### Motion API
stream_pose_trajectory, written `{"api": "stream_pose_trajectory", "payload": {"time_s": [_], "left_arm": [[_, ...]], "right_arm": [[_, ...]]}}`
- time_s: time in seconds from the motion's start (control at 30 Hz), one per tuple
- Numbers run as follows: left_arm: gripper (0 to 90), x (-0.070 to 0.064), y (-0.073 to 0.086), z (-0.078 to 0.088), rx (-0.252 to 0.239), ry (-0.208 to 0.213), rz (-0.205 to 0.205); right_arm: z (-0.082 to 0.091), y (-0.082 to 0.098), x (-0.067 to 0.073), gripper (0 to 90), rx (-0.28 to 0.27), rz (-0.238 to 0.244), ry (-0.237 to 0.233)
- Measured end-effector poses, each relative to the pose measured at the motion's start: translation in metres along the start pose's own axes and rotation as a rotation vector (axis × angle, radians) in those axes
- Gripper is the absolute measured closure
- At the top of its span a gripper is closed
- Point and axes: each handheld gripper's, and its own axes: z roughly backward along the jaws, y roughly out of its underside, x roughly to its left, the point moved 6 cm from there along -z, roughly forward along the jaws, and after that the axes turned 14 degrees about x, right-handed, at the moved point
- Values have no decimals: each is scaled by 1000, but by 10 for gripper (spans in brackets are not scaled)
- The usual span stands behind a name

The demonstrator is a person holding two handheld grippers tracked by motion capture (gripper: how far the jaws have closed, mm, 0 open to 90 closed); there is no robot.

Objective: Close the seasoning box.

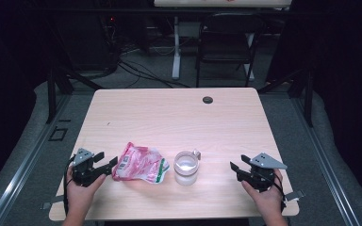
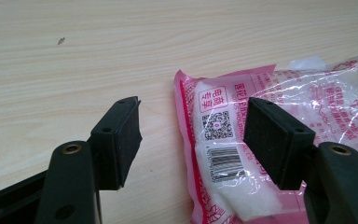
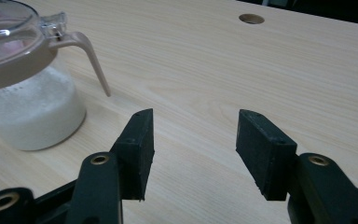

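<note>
A pink and clear plastic bag [image 1: 140, 163] of white powder lies flat on the table, left of centre near the front. Its printed end with a barcode [image 2: 223, 140] reaches between the jaws of my left gripper [image 1: 104, 162], which is open; the right jaw hangs over the bag's edge, the left over bare wood. A glass jar [image 1: 186, 167] with a clear lid, tan rim and lever handle [image 3: 91, 58] stands right of the bag, part full of white powder. My right gripper [image 1: 239, 168] is open and empty, well right of the jar.
The wooden table [image 1: 169, 117] has a round cable hole [image 1: 208, 100] at the back centre. A dark folding chair [image 1: 226, 44] and a white table leg [image 1: 176, 47] stand on the floor behind, among cables.
</note>
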Motion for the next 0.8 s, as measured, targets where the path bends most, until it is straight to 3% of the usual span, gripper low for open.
{"api": "stream_pose_trajectory", "payload": {"time_s": [0.23,0.8], "left_arm": [[355,1,2,-5,30,-9,12],[355,-2,5,-13,68,-8,0]], "right_arm": [[-6,5,-7,462,5,-44,-8],[-18,5,5,458,22,4,-34]]}}
